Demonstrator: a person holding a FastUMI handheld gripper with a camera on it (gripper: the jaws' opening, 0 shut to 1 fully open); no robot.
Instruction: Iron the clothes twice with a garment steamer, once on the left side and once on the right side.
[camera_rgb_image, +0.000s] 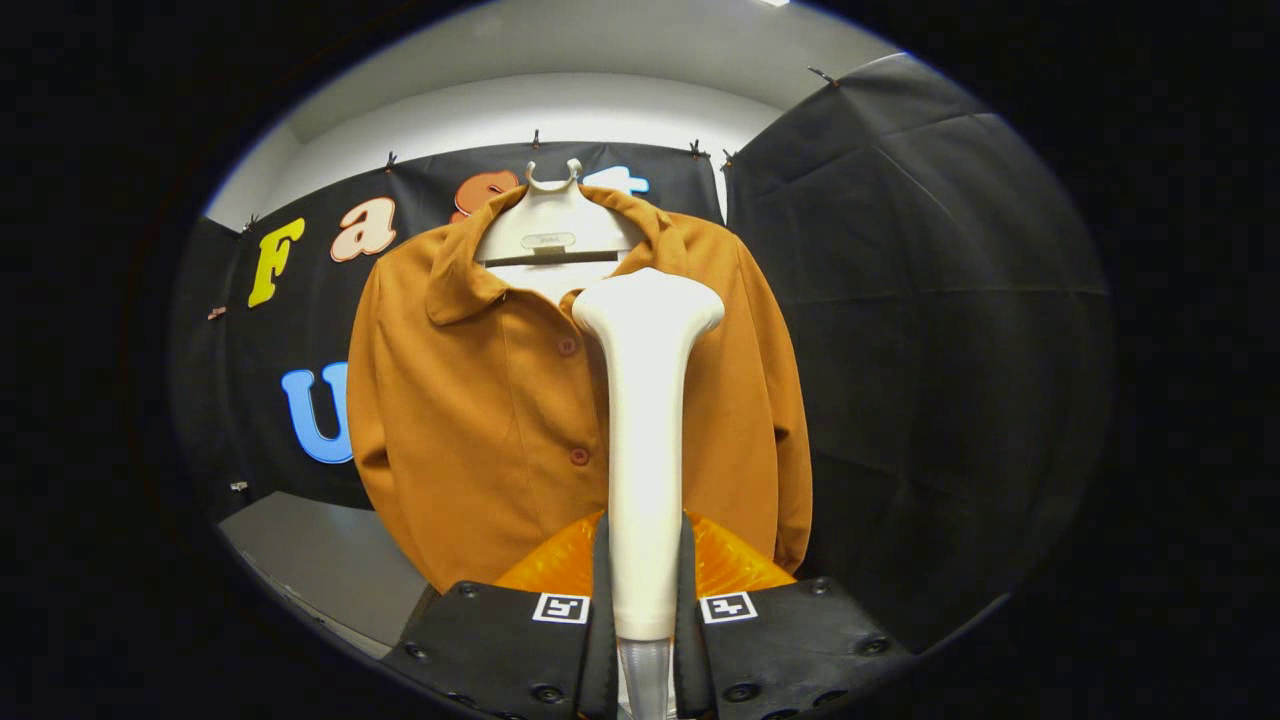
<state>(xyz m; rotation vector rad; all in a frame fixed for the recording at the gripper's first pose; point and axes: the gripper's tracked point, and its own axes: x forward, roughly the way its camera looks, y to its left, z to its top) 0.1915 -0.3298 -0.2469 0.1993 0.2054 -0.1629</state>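
Gripper (645, 610) fingers are clenched on the handle of the white garment steamer (646, 420), one on each side of it. The steamer stands upright between them, long axis vertical, its wide head at the top, near the collar of the orange-brown shirt (480, 420). The shirt hangs just beyond on a white hanger (552, 225), buttons closed, front facing the gripper. Behind it is the black cloth wall (900, 300).

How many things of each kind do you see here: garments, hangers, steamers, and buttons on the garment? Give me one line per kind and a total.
Orange-brown jacket: 1
White hanger: 1
White garment steamer, clamped between both fingers of the tongs: 1
Visible buttons on the jacket: 2
Total: 5
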